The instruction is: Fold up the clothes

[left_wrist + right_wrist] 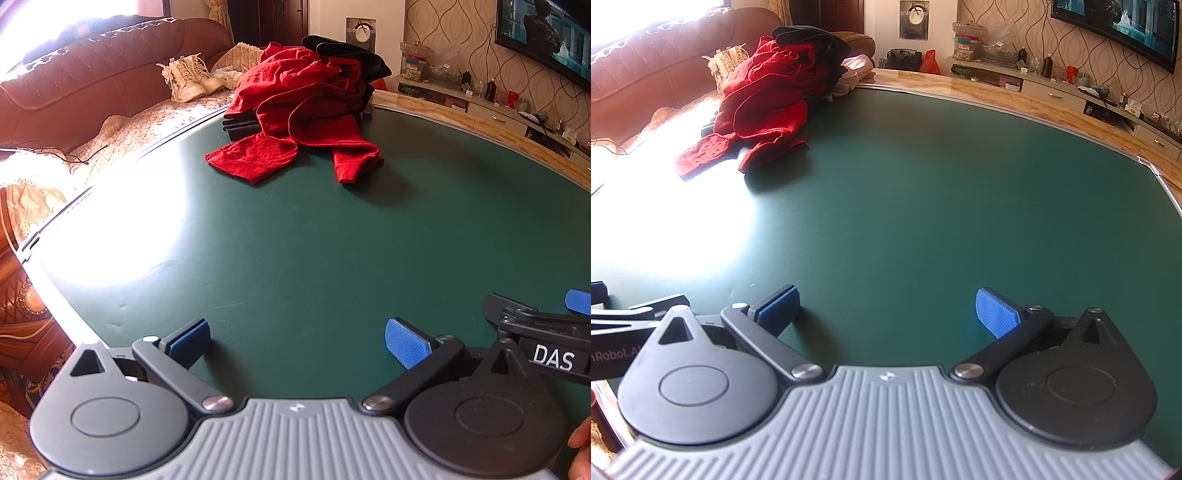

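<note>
Left gripper (297, 341): held low over the near part of the green table (314, 240), pointing across it, jaws spread wide with nothing between them. Both blue pads (406, 341) sit just above the surface; whether they touch it cannot be told. A fingertip (580, 435) shows at the lower right edge of the left view; the rest of the hand is cut off.

Right gripper (886, 312): same low, level pose beside the left one, jaws spread wide and holding nothing. From the left camera only part of it (539, 332) enters at the right edge.

Red garment (295, 110): lies crumpled at the far left part of the table, well apart from both grippers, two loose ends trailing toward the centre. It rests on and against dark clothing (347, 55); what those dark pieces are cannot be made out.

Strong window glare washes out the left side of the table and part of the sofa (92, 74) in both views. Pale boots (188, 77) stand on the sofa.
</note>
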`<state>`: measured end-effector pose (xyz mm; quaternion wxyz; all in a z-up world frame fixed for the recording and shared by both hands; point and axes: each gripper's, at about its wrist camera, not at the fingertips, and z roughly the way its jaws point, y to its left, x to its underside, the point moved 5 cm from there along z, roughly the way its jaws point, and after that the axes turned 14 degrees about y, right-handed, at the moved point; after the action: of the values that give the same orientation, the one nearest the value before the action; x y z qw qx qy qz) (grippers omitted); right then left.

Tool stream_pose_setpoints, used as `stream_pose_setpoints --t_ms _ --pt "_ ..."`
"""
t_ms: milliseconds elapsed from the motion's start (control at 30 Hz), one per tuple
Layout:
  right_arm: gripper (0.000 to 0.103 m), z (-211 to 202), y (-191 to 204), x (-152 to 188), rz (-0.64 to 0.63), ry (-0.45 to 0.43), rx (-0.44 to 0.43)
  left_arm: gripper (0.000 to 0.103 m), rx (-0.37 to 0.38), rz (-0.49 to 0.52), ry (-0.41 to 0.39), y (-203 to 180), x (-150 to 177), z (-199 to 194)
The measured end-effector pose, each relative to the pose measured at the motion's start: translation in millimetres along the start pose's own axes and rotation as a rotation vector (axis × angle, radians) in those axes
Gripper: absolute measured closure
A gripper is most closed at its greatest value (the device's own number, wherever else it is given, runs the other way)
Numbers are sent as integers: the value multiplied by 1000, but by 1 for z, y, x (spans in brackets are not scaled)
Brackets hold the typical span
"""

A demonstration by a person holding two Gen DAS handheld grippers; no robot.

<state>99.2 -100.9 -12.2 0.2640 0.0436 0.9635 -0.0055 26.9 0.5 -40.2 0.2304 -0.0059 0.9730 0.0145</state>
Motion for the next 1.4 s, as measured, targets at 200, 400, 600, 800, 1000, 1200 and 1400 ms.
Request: stream_pose_setpoints --t_ms 200,400,600,800,1000,1200,1400 --pt "0 0 0 0 0 0 0 0 -4 -5 2 0 1 -1" --pt "0 0 0 0 0 -1 0 0 -4 -2 0 -1 1 -1" --pt "0 0 0 0 0 -1 0 0 -1 4 6 0 0 0" --pt "0 0 0 0 1 -1 0 0 15 24 21 2 -7 2" --pt "0 0 0 0 3 -1 1 0 60 25 37 8 -24 8" --pt "0 1 0 0 3 -2 0 0 103 58 34 16 -67 12" --pt "0 0 0 -1 4 -2 0 1 117 108 1 35 -154 27"
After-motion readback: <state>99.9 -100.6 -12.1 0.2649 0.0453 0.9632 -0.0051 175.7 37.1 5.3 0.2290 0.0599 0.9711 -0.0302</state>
